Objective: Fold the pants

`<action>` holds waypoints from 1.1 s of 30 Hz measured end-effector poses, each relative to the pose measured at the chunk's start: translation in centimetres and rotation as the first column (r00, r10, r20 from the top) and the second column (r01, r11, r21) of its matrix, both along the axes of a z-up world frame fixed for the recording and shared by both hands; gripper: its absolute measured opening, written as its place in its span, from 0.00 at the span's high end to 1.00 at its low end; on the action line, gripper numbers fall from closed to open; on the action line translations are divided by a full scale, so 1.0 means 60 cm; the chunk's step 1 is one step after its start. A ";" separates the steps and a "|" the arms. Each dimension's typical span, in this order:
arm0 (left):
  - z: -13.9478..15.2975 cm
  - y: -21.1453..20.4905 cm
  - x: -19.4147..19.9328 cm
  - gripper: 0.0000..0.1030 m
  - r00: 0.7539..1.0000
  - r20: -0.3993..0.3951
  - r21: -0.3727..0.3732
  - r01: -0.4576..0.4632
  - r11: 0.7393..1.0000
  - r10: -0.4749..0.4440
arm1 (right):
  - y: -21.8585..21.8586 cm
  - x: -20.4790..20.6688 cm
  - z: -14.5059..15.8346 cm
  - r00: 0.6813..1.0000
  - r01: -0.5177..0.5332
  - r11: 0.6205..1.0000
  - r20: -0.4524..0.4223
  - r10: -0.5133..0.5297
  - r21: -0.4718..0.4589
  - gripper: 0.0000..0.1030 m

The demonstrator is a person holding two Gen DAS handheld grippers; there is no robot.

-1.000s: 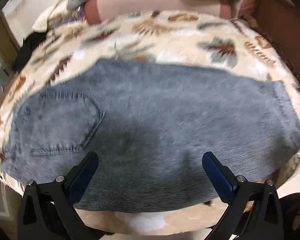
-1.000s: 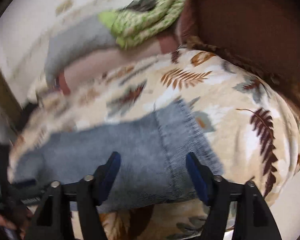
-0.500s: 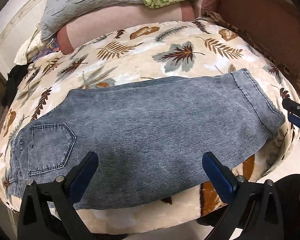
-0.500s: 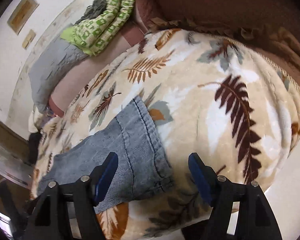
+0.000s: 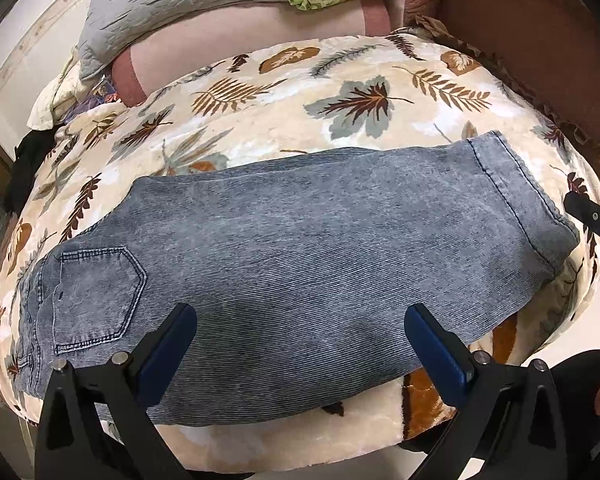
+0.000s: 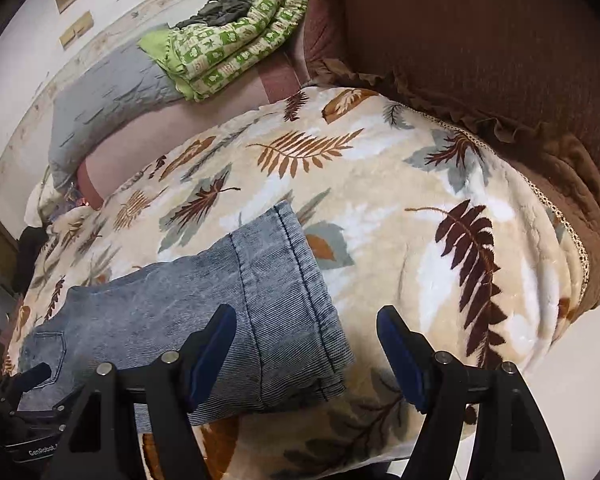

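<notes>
Grey-blue jeans (image 5: 300, 240) lie folded lengthwise across a leaf-print blanket (image 5: 260, 120), with the waist and back pocket (image 5: 96, 292) at the left and the hem (image 5: 520, 196) at the right. My left gripper (image 5: 300, 354) hovers open over the near long edge of the jeans, with nothing between its fingers. In the right wrist view the hem end (image 6: 296, 300) reaches toward the blanket's front edge. My right gripper (image 6: 306, 354) stands open above the hem's near corner, apart from it. One of its black fingers (image 5: 592, 220) shows beside the hem in the left wrist view.
A folded green patterned quilt (image 6: 228, 44) rests on a grey quilted pillow (image 5: 172, 4) and a pink bolster (image 5: 240, 52) at the back. A brown frilled cover (image 6: 480, 60) borders the blanket on the right. Pale floor (image 6: 572, 392) lies past the front edge.
The left wrist view has drawn back and rolled, so the whole length of the jeans shows. My right gripper swung to the hem end. The jeans have not moved and both grippers stayed open.
</notes>
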State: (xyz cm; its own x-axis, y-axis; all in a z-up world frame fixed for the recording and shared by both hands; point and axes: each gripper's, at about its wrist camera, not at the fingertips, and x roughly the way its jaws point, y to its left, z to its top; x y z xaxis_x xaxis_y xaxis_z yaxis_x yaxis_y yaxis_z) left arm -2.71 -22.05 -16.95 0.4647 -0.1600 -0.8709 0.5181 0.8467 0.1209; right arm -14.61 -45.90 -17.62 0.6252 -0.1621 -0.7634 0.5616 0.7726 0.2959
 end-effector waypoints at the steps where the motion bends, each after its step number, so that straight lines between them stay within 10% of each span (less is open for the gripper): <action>1: -0.001 -0.002 -0.001 0.00 1.000 -0.001 0.000 0.003 1.000 -0.003 | 0.000 0.001 0.000 1.000 -0.001 1.000 -0.001 0.001 -0.001 0.26; 24: -0.014 0.025 0.015 0.00 0.998 0.014 0.026 -0.063 0.998 0.063 | 0.010 0.010 -0.005 0.999 -0.016 1.000 -0.029 0.016 -0.024 0.26; 33: -0.013 0.056 0.032 0.00 0.992 0.053 0.028 -0.119 0.992 0.117 | 0.073 0.030 0.018 0.978 -0.196 0.979 0.065 0.199 -0.058 0.26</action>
